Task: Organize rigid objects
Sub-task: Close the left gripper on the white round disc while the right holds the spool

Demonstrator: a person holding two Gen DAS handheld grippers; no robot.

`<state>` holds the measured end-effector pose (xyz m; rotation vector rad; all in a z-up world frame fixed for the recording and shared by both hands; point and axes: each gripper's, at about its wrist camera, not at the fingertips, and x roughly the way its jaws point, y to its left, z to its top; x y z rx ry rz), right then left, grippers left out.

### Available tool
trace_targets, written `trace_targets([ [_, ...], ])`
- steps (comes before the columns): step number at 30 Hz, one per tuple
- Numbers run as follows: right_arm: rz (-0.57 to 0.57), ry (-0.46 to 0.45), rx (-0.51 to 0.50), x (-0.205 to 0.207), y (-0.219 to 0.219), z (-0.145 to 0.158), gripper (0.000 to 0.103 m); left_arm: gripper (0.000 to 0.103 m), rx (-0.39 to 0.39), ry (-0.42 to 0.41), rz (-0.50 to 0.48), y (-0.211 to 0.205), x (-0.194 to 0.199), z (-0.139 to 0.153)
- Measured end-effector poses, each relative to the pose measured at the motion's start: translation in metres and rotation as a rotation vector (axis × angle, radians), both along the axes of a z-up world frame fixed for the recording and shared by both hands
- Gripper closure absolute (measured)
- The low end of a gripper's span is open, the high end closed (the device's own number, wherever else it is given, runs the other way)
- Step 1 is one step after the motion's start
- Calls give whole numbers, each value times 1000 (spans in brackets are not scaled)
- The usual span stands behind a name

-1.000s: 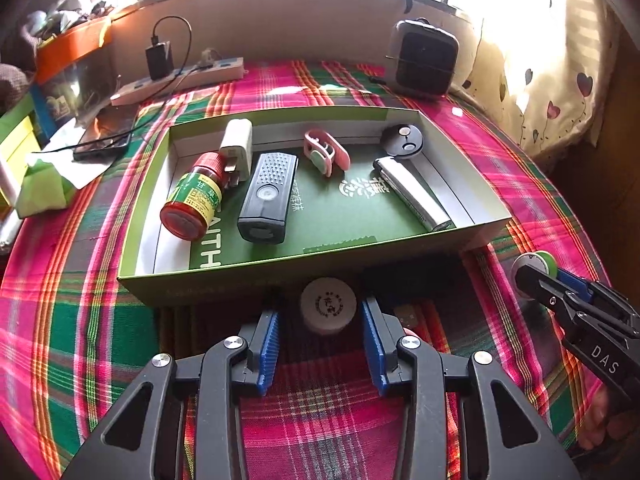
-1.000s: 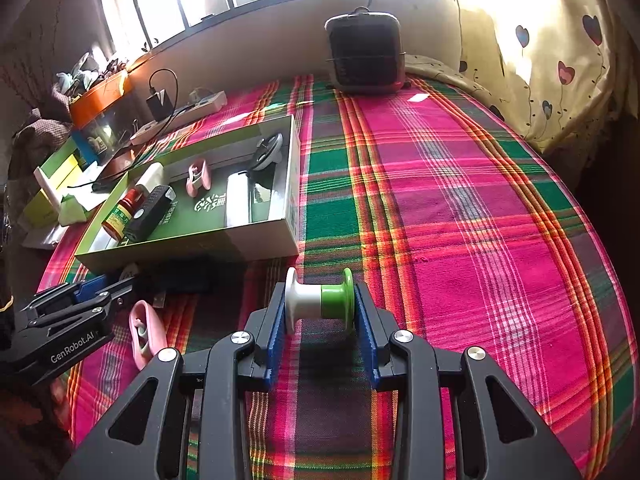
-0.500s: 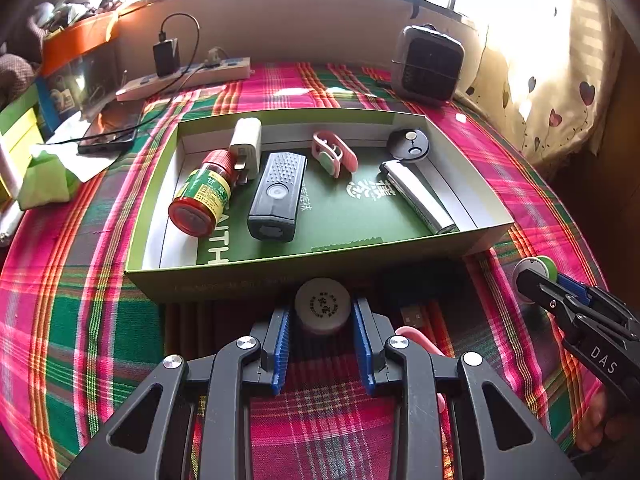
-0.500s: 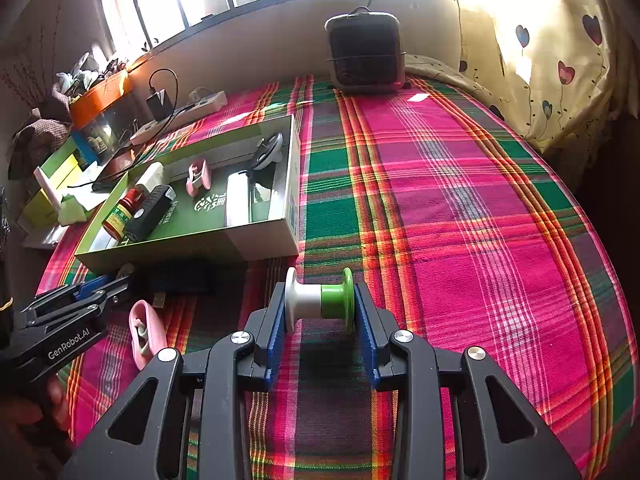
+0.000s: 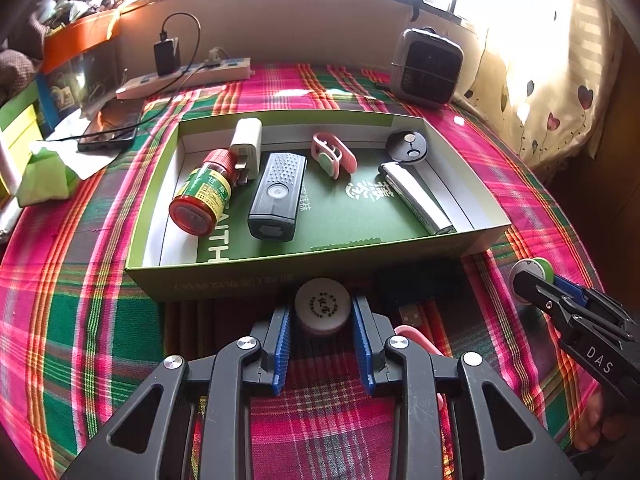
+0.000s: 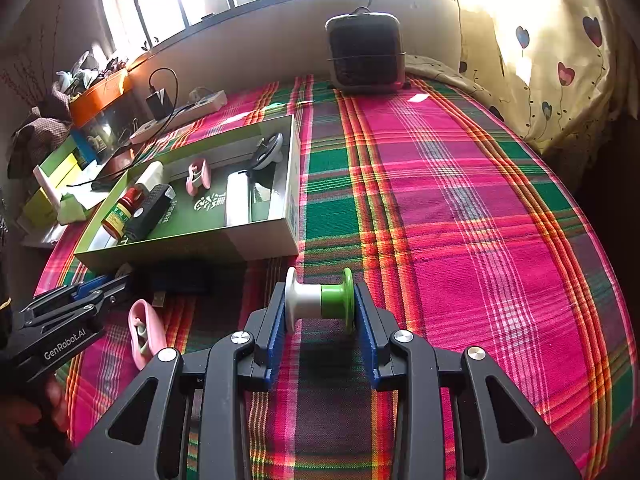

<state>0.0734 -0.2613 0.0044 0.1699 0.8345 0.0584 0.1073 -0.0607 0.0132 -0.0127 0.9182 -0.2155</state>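
Left gripper (image 5: 322, 314): blue pads closed against both sides of round white jar (image 5: 322, 307), held just in front of near wall of green box (image 5: 280, 276). Jar: rigid, small, probably light; smooth curved wall likely slippery, so grip best kept across widest diameter, below lid rim.

Right gripper (image 6: 320, 308): pads pressed on end flanges of white-and-green spool (image 6: 320, 300), axis crosswise, over plaid cloth (image 6: 460, 220) right of box. Spool: stiff, light plastic; flat flanges give stable seating. Narrow core prone to rolling if released on cloth.
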Motion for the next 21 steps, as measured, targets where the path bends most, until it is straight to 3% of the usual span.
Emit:
trace_targets([
  [21,20,-42,-22,-7,8,16,70,76,-38,-59,-20,5,-12,24],
])
